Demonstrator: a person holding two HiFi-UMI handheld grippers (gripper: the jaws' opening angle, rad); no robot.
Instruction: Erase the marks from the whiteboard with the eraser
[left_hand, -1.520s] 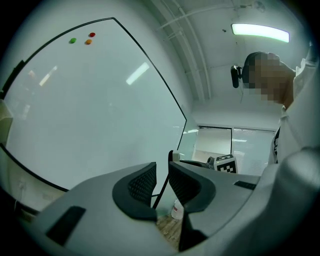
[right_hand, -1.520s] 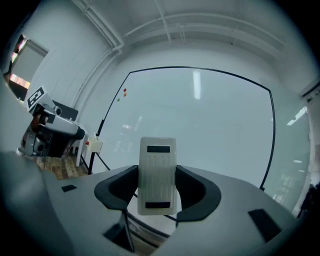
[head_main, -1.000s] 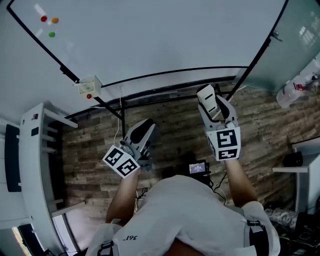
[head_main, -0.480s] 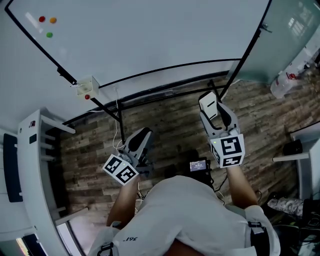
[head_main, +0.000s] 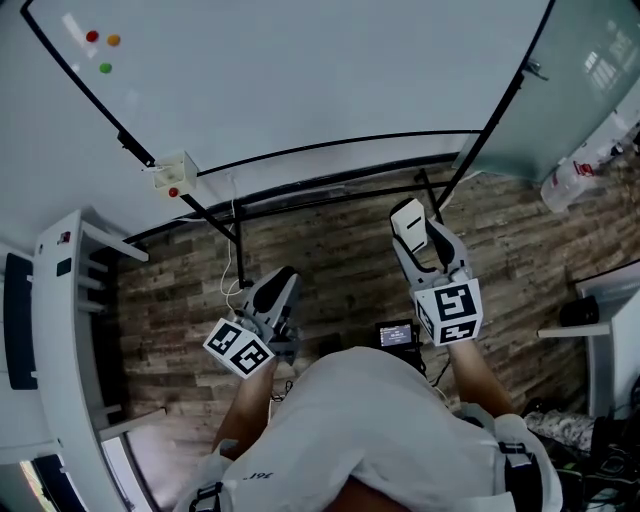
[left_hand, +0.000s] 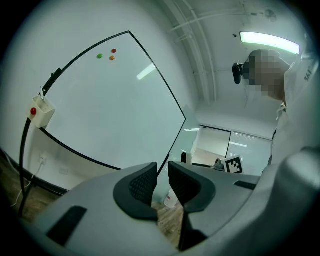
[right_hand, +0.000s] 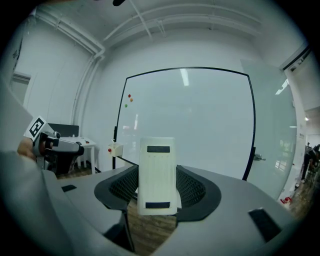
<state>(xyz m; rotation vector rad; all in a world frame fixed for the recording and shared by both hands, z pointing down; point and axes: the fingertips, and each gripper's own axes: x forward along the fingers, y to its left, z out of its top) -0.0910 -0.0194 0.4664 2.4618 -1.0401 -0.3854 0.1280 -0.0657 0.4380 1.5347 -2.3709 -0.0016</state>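
The whiteboard (head_main: 300, 70) fills the top of the head view, and I see no marks on its surface there or in the right gripper view (right_hand: 190, 120). My right gripper (head_main: 415, 238) is shut on a white eraser (head_main: 408, 222) and held over the wooden floor, short of the board's lower frame. In the right gripper view the eraser (right_hand: 157, 172) stands upright between the pads, with the gripper (right_hand: 157, 192) pointing at the board. My left gripper (head_main: 278, 288) hangs lower left with its jaws (left_hand: 162, 182) close together and nothing between them.
Three small magnets (head_main: 100, 50) sit at the board's top left corner. A white box with a red button (head_main: 175, 172) hangs on the frame's lower left. A white shelf unit (head_main: 60, 330) stands at left, a spray bottle (head_main: 575, 175) at right, and a small device (head_main: 395, 335) on the floor.
Both grippers have dropped lower and drawn back toward the person, away from the board's lower frame. The eraser stays held in the right gripper.
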